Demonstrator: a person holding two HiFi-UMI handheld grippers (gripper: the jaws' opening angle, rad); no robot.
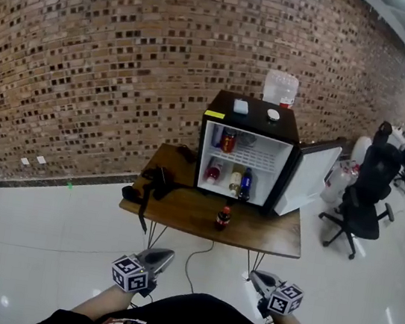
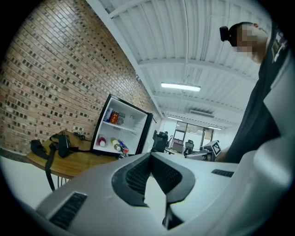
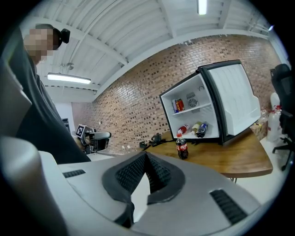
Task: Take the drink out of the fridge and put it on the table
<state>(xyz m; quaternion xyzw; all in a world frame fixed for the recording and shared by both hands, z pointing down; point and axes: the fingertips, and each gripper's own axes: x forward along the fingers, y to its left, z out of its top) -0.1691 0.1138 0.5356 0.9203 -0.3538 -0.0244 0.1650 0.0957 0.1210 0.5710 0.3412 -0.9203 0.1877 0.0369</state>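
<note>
We hold both grippers, left [image 1: 160, 258] and right [image 1: 259, 279], jaws clenched empty; the cola bottle [image 1: 223, 216] stands on the tabletop [image 1: 267, 236].

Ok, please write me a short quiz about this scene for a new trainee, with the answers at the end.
1. True or false: the door of the fridge is closed.
2. Where does the cola bottle stand? A) inside the fridge; B) on the table, in front of the fridge; C) on the floor.
3. Fill in: the left gripper and the right gripper both have their jaws ____.
Key: 1 false, the door stands open; 2 B; 3 shut, with nothing between them.
</note>
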